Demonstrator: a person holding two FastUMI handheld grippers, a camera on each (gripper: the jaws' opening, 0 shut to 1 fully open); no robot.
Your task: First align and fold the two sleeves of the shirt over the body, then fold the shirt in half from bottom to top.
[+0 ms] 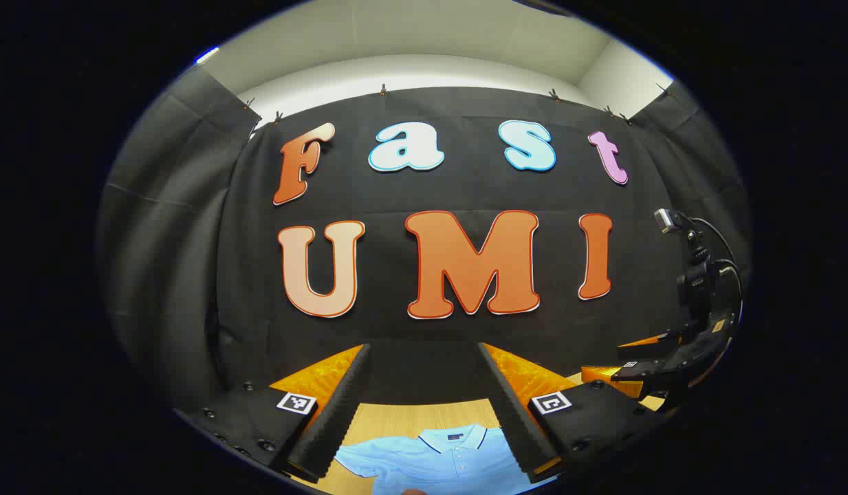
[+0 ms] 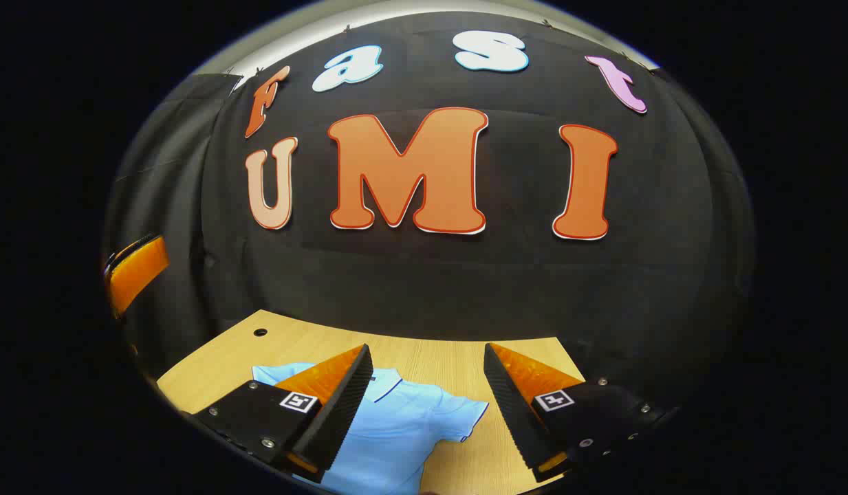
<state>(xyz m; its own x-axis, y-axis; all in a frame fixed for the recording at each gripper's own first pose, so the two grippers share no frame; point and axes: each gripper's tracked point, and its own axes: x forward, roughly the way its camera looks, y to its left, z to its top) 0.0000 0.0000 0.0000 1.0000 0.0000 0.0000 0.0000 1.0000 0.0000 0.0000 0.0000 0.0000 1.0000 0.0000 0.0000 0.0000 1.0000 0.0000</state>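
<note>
A wooden table [image 2: 458, 357] stands against the booth's black cloth wall, and on it a light blue polo shirt [image 1: 437, 457] lies flat, collar toward the wall, both short sleeves spread out to the sides. The 2 grippers are held above its near end, touching nothing. The left gripper [image 1: 427, 412] hangs over the collar with its jaws released and wide apart. The right gripper [image 2: 424, 405] is likewise spread open over the shirt's sleeve [image 2: 465, 416]. A small round hole [image 2: 260, 332] marks the table's far corner.
</note>
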